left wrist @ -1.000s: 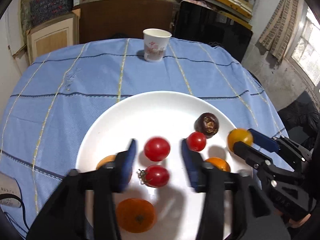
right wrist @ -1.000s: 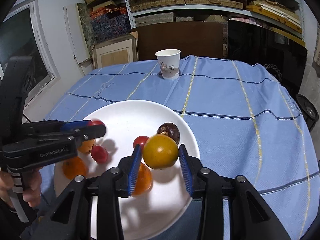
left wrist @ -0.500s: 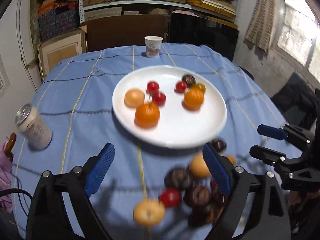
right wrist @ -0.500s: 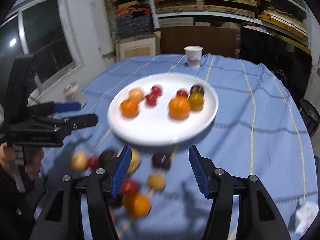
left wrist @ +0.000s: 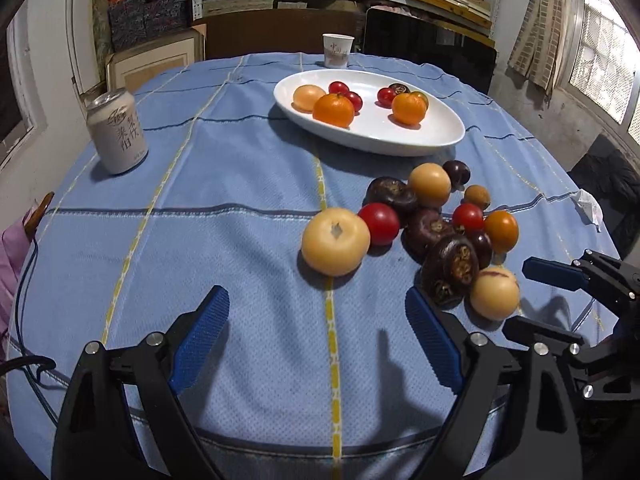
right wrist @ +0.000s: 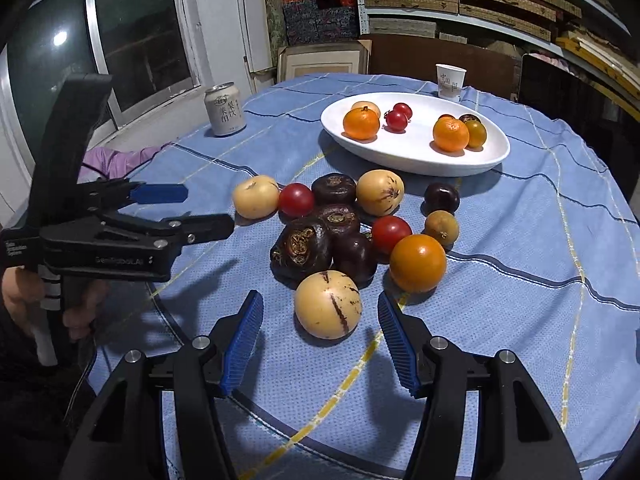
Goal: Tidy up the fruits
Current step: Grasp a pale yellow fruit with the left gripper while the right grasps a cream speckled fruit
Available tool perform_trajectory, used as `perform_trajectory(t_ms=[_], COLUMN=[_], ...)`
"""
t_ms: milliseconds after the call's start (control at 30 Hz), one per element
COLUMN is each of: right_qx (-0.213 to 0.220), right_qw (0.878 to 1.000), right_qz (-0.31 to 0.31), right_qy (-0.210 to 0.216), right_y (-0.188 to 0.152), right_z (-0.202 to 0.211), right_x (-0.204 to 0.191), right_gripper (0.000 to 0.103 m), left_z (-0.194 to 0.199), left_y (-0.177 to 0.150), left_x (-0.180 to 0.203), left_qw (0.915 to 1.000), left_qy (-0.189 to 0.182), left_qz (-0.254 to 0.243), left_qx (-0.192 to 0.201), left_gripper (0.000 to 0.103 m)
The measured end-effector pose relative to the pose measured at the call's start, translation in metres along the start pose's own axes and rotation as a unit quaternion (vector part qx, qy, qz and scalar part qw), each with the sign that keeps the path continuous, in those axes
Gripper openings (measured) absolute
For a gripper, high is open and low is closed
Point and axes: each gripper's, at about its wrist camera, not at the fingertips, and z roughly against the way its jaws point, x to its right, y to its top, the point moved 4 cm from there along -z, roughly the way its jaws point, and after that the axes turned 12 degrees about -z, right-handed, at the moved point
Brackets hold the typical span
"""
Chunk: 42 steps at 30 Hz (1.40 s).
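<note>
A white plate at the far side of the blue cloth holds two oranges, red tomatoes, a pale fruit and darker ones. Nearer lies a loose pile: dark brown fruits, red tomatoes, an orange tomato and pale yellow fruits. My left gripper is open and empty, just short of a pale yellow fruit. My right gripper is open too. A streaked pale fruit sits on the cloth between its fingertips, which do not touch it. Each gripper shows in the other's view: right, left.
A drink can stands at the left of the cloth and a paper cup behind the plate. A crumpled tissue lies near the right edge. A cable and purple fabric hang off the left side. Shelves and boards line the back wall.
Both grippers drew back from the plate to the near pile. The right let go of the yellow-orange tomato, which stays on the plate. Both sets of jaws widened.
</note>
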Motion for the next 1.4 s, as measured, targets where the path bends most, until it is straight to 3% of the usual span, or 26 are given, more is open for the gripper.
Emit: perform_trajectory(t_ms=[267, 333, 533, 667, 767, 933, 1067, 1133, 1400], right_qx=[-0.023, -0.04, -0.005, -0.003, -0.003, 0.0, 0.004, 0.005, 0.007], right_qw=[0.999, 0.999, 1.0, 0.999, 0.999, 0.999, 0.999, 0.999, 0.999], right_qz=[-0.016, -0.018, -0.017, -0.037, -0.04, -0.045, -0.043, -0.042, -0.043], right_qy=[-0.021, -0.02, -0.006, 0.002, 0.013, 0.023, 0.024, 0.028, 0.026], right_y=[0.005, 0.002, -0.002, -0.003, -0.002, -0.002, -0.002, -0.002, -0.002], right_z=[-0.019, -0.026, -0.009, -0.006, -0.005, -0.004, -0.002, -0.002, -0.002], right_x=[0.003, 0.004, 0.013, 0.024, 0.025, 0.027, 0.025, 0.025, 0.026], right_gripper=[0.06, 0.04, 0.04, 0.04, 0.04, 0.04, 0.04, 0.04, 0.04], left_z=[0.003, 0.003, -0.008, -0.022, -0.031, -0.045, -0.05, -0.048, -0.049], left_y=[-0.003, -0.002, 0.008, 0.017, 0.022, 0.03, 0.031, 0.032, 0.031], left_x=[0.003, 0.002, -0.001, 0.004, 0.009, 0.006, 0.006, 0.008, 0.008], left_qw=[1.0, 0.9999, 0.9992, 0.9982, 0.9981, 0.9986, 0.9987, 0.999, 0.999], left_qy=[0.008, 0.011, 0.04, 0.051, 0.041, 0.015, 0.009, 0.004, 0.004], left_qz=[0.001, 0.004, -0.002, -0.022, -0.035, -0.027, -0.023, -0.025, -0.025], left_qx=[0.0, 0.0, -0.011, -0.022, -0.029, -0.043, -0.044, -0.037, -0.038], left_gripper=[0.087, 0.087, 0.087, 0.087, 0.079, 0.056, 0.053, 0.042, 0.042])
